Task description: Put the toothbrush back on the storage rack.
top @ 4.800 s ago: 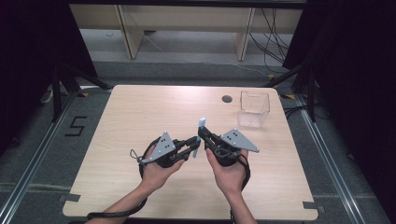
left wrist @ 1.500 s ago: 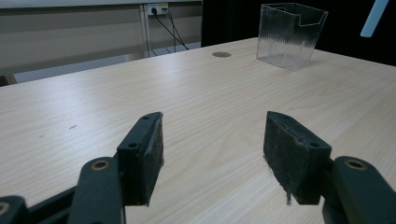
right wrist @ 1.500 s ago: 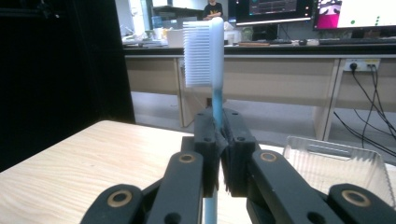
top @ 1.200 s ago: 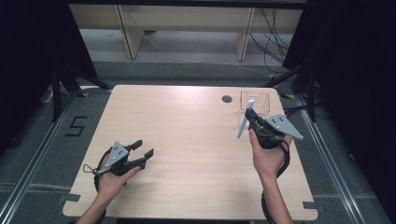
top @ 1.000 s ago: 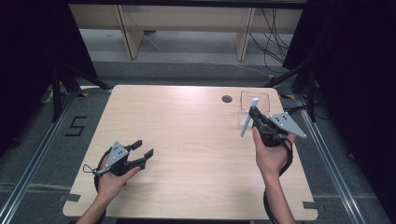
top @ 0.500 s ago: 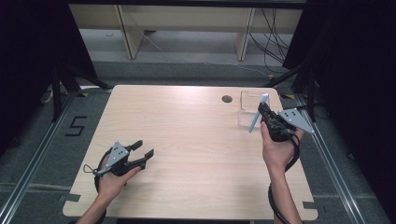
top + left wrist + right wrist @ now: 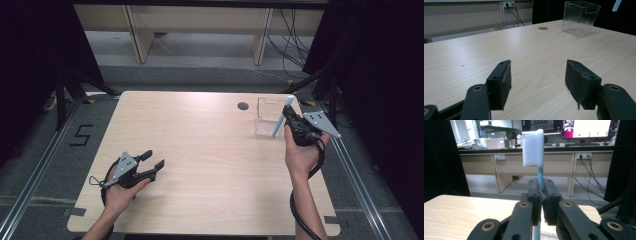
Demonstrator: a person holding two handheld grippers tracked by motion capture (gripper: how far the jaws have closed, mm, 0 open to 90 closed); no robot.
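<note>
Right gripper (image 7: 291,118) pinched toothbrush (image 7: 537,150) upright, bristles up, above clear holder (image 7: 268,117) near table's (image 7: 200,130) far right corner, likely for dropping in. Left gripper (image 7: 152,164) spread, idle near front left edge.

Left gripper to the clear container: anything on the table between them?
Nothing. In the left gripper view, bare wood runs from the open left gripper to the clear container; the high view agrees. The dark round hole sits beside that line.
</note>
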